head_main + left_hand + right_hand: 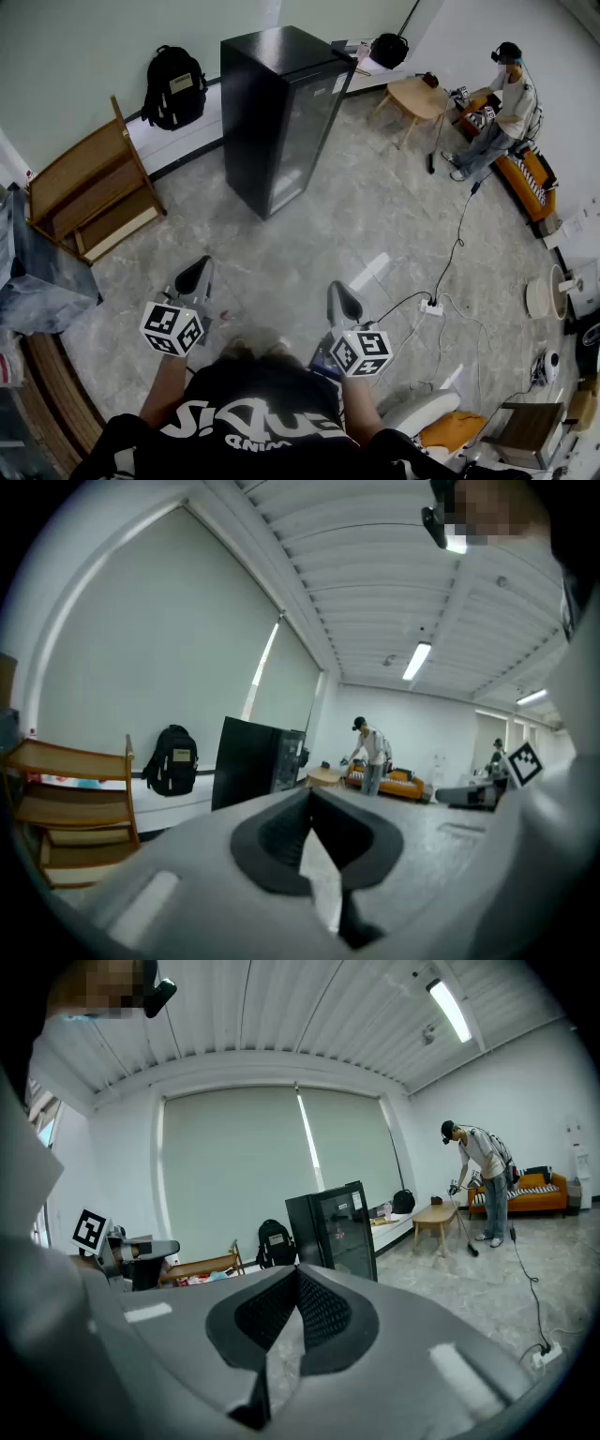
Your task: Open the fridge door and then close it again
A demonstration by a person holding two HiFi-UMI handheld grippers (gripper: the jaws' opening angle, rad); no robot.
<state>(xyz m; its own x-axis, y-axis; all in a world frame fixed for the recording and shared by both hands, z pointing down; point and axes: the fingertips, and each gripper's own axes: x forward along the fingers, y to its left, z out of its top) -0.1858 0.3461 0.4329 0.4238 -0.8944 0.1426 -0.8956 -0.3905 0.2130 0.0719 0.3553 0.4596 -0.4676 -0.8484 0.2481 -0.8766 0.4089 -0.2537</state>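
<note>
Standing well apart from tall black glass-fronted fridge (272, 112), door closed. Left gripper (194, 275), right gripper (342, 300): jaws pressed together on both, nothing held.

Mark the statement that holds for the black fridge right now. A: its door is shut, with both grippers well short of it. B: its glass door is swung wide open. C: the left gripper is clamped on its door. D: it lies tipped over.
A: the fridge stands upright with its glass door flush to the cabinet, while the left gripper and right gripper, jaws together and empty, hang over the floor short of it.
</note>
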